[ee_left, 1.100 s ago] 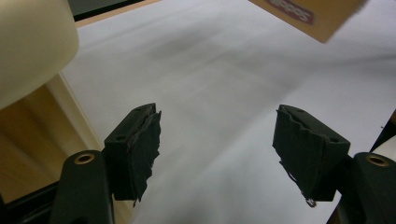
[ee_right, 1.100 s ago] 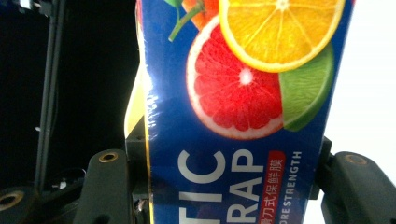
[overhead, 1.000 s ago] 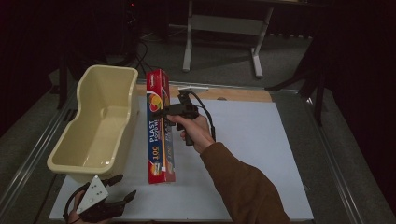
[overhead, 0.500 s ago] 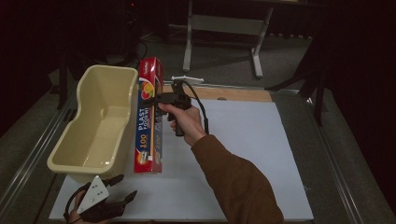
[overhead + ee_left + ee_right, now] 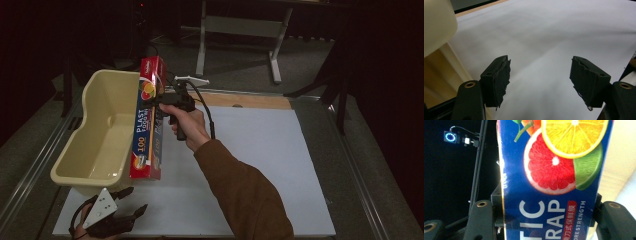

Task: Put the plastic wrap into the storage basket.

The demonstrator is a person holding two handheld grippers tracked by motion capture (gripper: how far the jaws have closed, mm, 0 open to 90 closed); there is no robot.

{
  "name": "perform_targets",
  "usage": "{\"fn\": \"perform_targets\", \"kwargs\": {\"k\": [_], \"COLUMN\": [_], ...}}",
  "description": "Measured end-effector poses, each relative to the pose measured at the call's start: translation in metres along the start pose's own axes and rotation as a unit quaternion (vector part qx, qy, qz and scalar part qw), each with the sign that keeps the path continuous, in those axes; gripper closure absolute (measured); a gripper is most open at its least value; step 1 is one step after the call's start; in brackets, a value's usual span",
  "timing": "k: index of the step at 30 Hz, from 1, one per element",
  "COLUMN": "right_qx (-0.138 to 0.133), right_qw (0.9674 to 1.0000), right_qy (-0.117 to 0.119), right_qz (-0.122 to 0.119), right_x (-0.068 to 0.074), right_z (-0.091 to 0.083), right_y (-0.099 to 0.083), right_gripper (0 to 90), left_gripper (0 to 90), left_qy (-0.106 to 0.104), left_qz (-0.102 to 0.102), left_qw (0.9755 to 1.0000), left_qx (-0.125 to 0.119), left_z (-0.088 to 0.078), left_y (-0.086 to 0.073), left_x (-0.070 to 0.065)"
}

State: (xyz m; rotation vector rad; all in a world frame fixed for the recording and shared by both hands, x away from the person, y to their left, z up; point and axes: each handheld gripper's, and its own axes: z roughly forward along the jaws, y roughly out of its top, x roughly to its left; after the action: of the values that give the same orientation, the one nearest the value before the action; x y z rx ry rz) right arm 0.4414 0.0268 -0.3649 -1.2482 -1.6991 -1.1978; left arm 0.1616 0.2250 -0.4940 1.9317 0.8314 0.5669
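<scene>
Red-and-blue plastic wrap box [image 5: 148,120], long, slim, printed with citrus slices.

The right gripper [image 5: 159,104] holds the plastic wrap box [image 5: 148,122] above the cream tub [image 5: 102,137].

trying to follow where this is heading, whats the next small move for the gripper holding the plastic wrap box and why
Probably carry the plastic wrap box a little further left until it hangs over the hollow of the cream tub, then lower it in. The right gripper is clamped across the box and holds it off the white mat, right at the tub's near rim, and the tub looks empty. The left gripper rests open at the table's front.
</scene>
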Motion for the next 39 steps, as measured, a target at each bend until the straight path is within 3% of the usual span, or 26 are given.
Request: {"fn": "perform_targets", "kwargs": {"k": [5, 13, 26, 39], "right_qx": [0.0, -0.022, -0.049, -0.056], "right_qw": [0.9999, 0.9986, 0.9975, 0.9981], "right_qy": [0.014, 0.029, 0.039, -0.006], "right_qz": [0.01, 0.038, 0.032, 0.024], "right_x": [0.003, 0.002, 0.015, 0.015], "right_z": [0.007, 0.02, 0.053, 0.086], "right_y": [0.0, -0.001, -0.001, -0.001], "right_gripper": [40.2, 40.1, 40.1, 40.1], "left_gripper": [31.8, 31.8, 31.7, 31.6], "left_qy": [0.001, -0.004, -0.005, -0.005], "left_qz": [0.0, 0.0, -0.006, -0.011], "left_qw": [1.0, 1.0, 0.9999, 0.9998], "left_qx": [0.0, -0.001, -0.007, -0.014], "left_z": [0.0, 0.0, -0.001, -0.004], "left_y": [0.0, 0.0, -0.001, -0.002], "left_x": [0.0, 0.0, 0.001, 0.003]}}
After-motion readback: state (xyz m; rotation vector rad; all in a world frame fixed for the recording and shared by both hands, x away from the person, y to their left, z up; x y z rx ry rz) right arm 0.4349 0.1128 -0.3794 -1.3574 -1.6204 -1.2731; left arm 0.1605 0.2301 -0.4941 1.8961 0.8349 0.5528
